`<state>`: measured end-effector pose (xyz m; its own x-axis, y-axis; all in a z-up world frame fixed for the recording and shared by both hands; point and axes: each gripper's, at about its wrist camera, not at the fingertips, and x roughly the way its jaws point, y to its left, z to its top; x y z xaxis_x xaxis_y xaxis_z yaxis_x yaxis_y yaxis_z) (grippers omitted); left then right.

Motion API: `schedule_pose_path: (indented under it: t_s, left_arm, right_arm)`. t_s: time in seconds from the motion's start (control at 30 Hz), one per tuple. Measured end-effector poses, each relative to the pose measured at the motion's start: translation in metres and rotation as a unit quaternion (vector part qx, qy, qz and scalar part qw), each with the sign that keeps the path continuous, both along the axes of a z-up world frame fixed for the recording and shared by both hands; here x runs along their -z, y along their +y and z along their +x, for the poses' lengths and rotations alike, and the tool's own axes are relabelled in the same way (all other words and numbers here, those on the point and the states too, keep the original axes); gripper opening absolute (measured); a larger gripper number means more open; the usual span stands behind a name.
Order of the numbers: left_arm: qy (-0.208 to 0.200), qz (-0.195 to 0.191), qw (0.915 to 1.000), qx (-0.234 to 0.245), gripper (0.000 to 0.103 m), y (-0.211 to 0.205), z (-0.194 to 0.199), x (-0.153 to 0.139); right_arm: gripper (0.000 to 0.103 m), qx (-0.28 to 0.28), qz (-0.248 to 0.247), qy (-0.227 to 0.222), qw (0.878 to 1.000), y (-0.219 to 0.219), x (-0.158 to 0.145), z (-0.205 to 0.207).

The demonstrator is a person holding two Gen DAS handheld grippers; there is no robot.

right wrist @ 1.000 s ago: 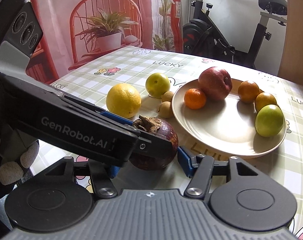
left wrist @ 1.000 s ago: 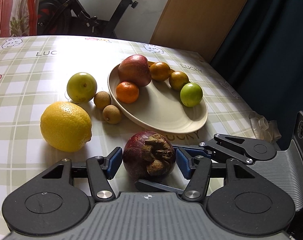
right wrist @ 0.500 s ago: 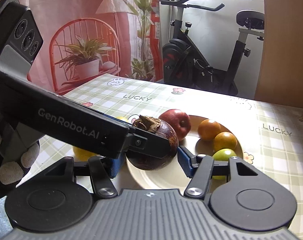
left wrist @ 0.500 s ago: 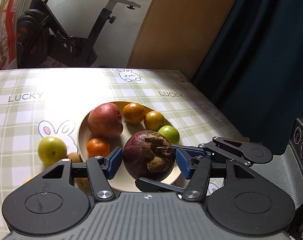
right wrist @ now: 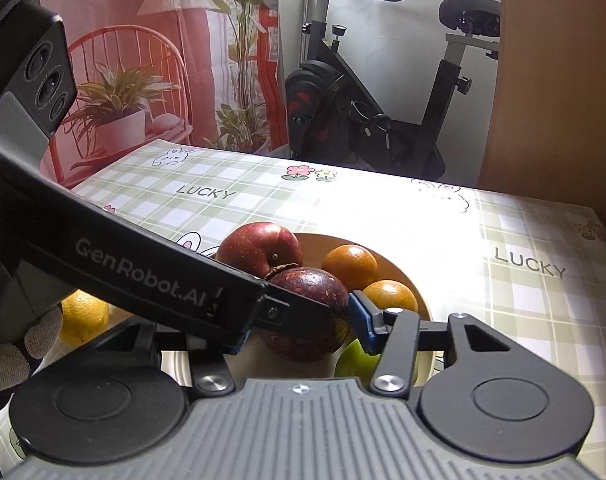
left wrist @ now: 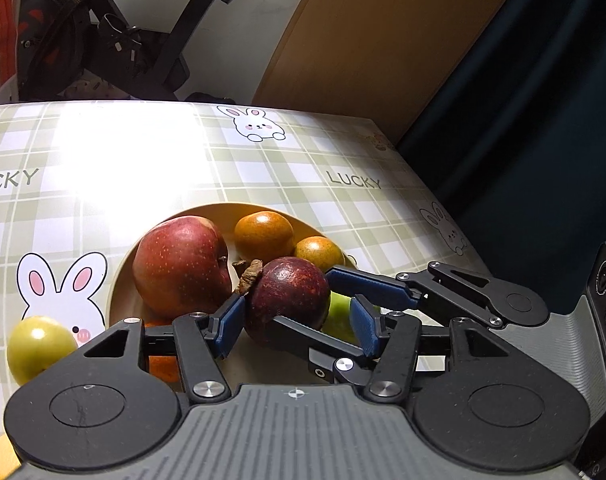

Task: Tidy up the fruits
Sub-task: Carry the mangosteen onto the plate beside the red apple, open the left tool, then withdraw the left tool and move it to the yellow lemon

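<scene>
Both tools, left tool [left wrist: 295, 322] and right tool [right wrist: 303, 330], spread around the mangosteen [left wrist: 287, 295] resting on the plate [left wrist: 117, 296] beside the red apple [left wrist: 181, 264].

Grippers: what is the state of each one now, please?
Left gripper: open, a gap beside the mangosteen.
Right gripper: cannot tell, one pad hidden.
</scene>
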<state>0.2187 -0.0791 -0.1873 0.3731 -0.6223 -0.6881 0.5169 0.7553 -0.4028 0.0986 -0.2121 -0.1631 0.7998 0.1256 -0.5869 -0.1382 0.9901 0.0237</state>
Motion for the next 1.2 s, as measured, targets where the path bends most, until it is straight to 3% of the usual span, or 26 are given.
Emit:
schedule_pose_path:
  t_s: [0.27, 0.63, 1.2]
  left_arm:
    - [0.002, 0.001, 0.9999, -0.011, 0.059, -0.004, 0.005, 0.002]
    - [-0.024, -0.014, 0.9993, -0.025, 0.06, 0.022, -0.023, -0.026]
    - [-0.063, -0.008, 0.9926, -0.103, 0.06, 0.137, -0.068, -0.06]
  right_arm:
    - [0.053, 0.007, -0.009, -0.007, 1.0, 0.002, 0.001, 0.0]
    - [0.055, 0.011, 0.001, 0.0, 1.0, 0.016, -0.006, -0.03]
    - [0.055, -0.045, 0.013, -0.023, 0.999, 0.076, -0.019, -0.066]
